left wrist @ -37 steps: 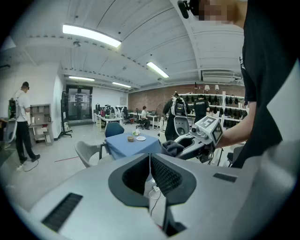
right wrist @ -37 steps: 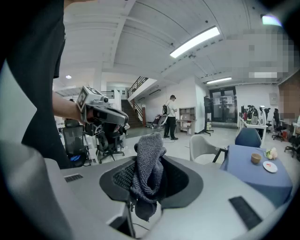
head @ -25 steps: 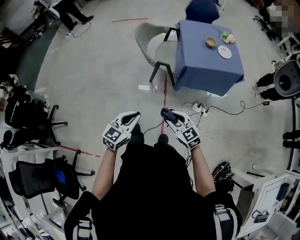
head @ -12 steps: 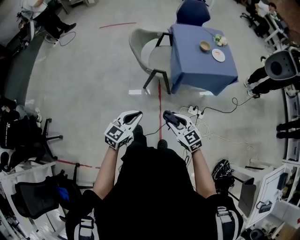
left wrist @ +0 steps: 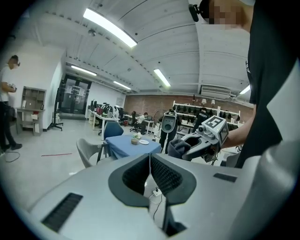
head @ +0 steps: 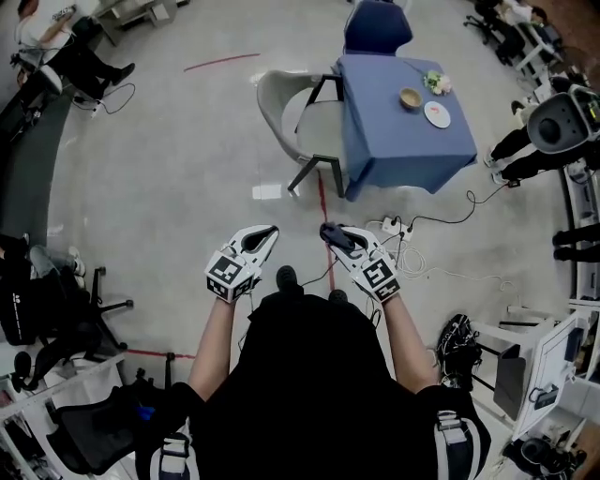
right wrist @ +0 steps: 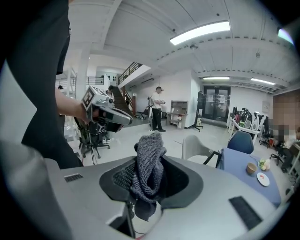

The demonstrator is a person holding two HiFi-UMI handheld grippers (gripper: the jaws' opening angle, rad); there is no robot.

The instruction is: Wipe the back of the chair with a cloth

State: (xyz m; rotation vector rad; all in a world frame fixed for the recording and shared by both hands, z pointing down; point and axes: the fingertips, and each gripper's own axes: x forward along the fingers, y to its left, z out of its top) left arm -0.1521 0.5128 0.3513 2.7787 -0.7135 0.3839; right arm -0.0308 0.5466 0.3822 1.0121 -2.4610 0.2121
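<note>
The cloth [right wrist: 149, 169], a dark grey knitted rag, is bunched up in the right claw [head: 329, 231]. Its jaws are closed down on the cloth, with a fold poking up above the tips and a tail hanging below. The left claw [head: 268, 231] is just beside it at about the same height. Its jaws are brought together until the ribbed pads meet, and there is nothing between them.

The person holds both claws out in front at waist level, over bare floor [head: 187, 159]. The chair [head: 281, 101], a pale grey shell on dark legs, is well apart from them, further ahead. Its seat is tucked against the side of the counter [head: 403, 141], which is draped in blue fabric, and its curved back faces out into the room.

A bowl [head: 410, 97] and a plate [head: 437, 113] sit on the counter. A blue chair [head: 377, 26] stands at the far end. A white power strip [head: 394, 226] with trailing cables lies on the floor between the counter and the right claw.
</note>
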